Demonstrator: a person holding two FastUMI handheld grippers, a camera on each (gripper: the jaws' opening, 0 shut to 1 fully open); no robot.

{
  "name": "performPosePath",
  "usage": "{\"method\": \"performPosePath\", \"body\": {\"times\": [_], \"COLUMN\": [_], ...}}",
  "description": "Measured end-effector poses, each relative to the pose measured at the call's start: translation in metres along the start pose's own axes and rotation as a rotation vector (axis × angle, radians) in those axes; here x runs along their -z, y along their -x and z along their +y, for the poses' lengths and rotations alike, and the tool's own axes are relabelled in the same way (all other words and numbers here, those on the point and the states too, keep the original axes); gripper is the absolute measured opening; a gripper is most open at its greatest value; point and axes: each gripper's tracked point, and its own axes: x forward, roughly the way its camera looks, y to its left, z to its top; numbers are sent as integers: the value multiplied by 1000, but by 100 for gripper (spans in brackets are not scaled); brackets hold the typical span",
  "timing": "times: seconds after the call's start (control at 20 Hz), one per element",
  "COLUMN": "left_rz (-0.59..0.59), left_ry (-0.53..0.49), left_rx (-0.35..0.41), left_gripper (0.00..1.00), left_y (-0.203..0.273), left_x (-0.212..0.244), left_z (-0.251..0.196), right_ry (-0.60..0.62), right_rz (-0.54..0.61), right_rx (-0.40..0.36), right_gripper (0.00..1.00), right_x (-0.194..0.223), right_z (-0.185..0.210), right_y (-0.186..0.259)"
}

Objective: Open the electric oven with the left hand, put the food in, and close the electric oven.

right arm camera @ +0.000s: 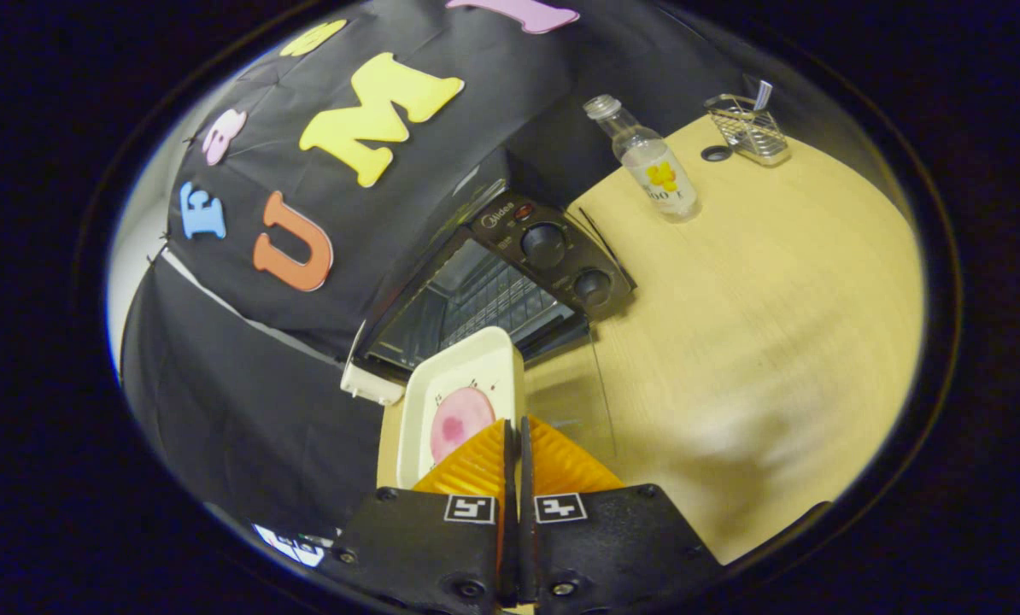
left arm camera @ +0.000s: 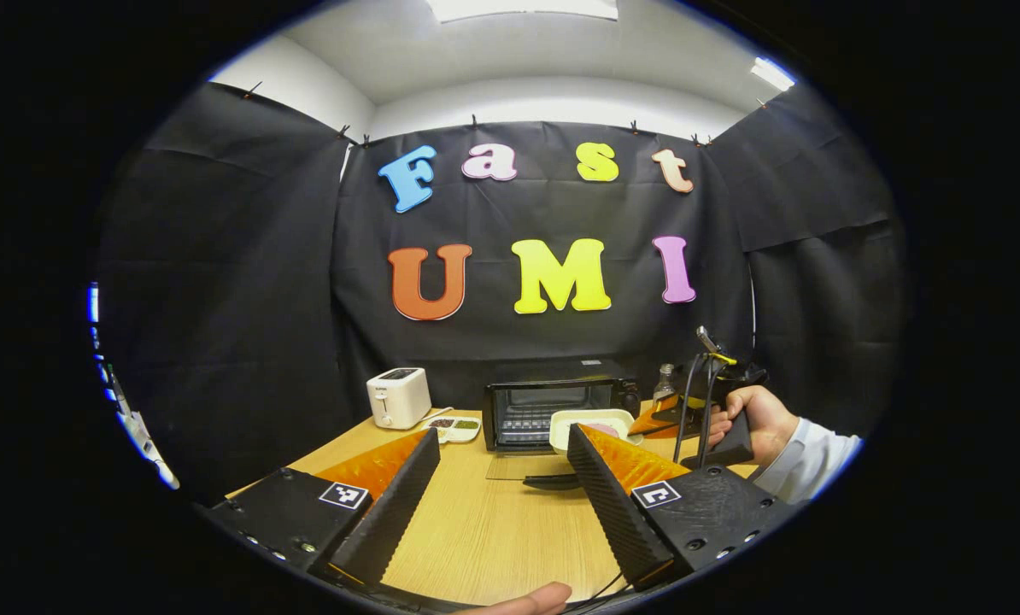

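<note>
Your right claw point(right arm camera: 514, 431) is clenched on the near rim of the white tray point(right arm camera: 459, 401), both fingers pressed together over its edge, and it holds the tray level just ahead of the electric oven point(right arm camera: 510, 273). The food point(right arm camera: 459, 423), a pink round piece, lies in the tray right in front of the fingertips. Beyond the tray the oven's mouth stands open, wire rack showing, and the glass door point(right arm camera: 574, 384) lies folded down flat beneath and to the right of the tray. The control panel with its knobs sits farther ahead on the right, with a clear bottle point(right arm camera: 647, 162) and a small wire basket point(right arm camera: 747, 128) well beyond it on the table point(right arm camera: 775, 325).

Your left claw point(left arm camera: 497, 478) is released, fingers spread wide with nothing between them, hanging back over the table. From there the oven point(left arm camera: 553, 414) is straight ahead, the tray point(left arm camera: 591, 424) at its mouth, and your other hand point(left arm camera: 753, 423) with its claw point(left arm camera: 651, 423) comes in from the right. A white toaster point(left arm camera: 399, 397) and a small dish point(left arm camera: 453, 425) sit ahead to the left.

I judge the opening done and the loading under way. Next, push the tray straight ahead onto the rack, keeping it level and clear of the door's edge, then let go and draw back. Your left claw must then reach ahead, get under the door's front handle and swing it up shut.
</note>
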Motion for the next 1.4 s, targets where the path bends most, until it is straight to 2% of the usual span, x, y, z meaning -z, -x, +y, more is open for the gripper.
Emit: {"method": "performPosePath", "body": {"times": [0.25,0.45,0.6,0.8,1.05,1.25,1.4], "left_rz": [21,55,44,37,52,73,66], "left_ry": [47,42,81,138,86,65,76], "left_rx": [-30,-47,-129,-148,-134,-139,-110], "left_gripper": [96,96,96,94,94,94,94], "left_y": [-21,-42,-57,-73,-89,-92,-92], "left_x": [7,19,17,18,29,38,38], "left_z": [16,28,49,57,57,62,59], "right_ry": [-140,-297,-343,-300,-237,-131,-25], "right_rz": [-147,-318,-381,-445,-527,-520,-554], "right_rx": [36,84,75,53,39,43,61], "right_gripper": [4,4,5,5,7,10,11], "right_x": [-8,-25,-35,-49,-73,-72,-73], "right_z": [15,11,23,38,49,58,59], "right_y": [-46,-81,-109,-145,-171,-183,-176]}}
